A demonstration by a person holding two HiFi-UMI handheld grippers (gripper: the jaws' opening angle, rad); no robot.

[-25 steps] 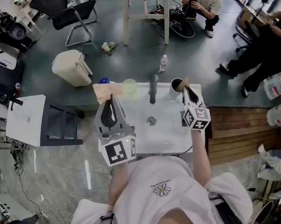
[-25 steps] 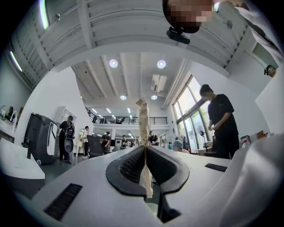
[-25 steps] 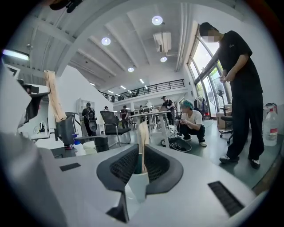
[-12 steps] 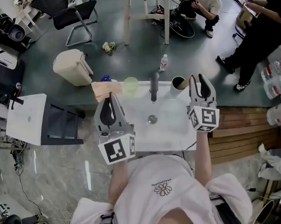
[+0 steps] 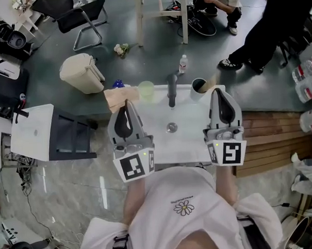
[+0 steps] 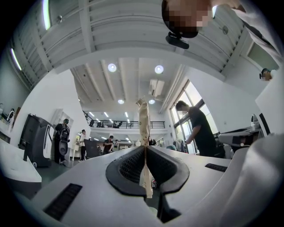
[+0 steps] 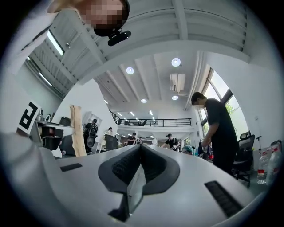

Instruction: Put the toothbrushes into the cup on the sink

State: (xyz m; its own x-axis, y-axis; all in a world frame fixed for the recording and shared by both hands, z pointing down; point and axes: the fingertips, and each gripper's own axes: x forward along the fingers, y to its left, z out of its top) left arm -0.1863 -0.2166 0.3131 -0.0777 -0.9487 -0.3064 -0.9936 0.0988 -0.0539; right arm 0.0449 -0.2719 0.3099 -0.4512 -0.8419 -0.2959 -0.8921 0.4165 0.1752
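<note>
White sink (image 5: 190,140) in an open hall with a grey floor, seen from above: at left, the left claw (image 5: 126,113) clamps an upright wooden toothbrush (image 6: 143,128) over the sink's near-left part. Right of the tap (image 5: 171,90), the dark cup (image 5: 197,86) on the far rim now carries a second toothbrush (image 5: 212,82), and the right claw (image 5: 220,99), closed on nothing, has drawn back from the cup toward the person. Judged from this, one brush is delivered and the left-hand one remains.

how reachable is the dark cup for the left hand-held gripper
Probably yes: the left hand-held gripper, shut on a toothbrush, has open sink between it and the cup; only the faucet stands near that path.
</note>
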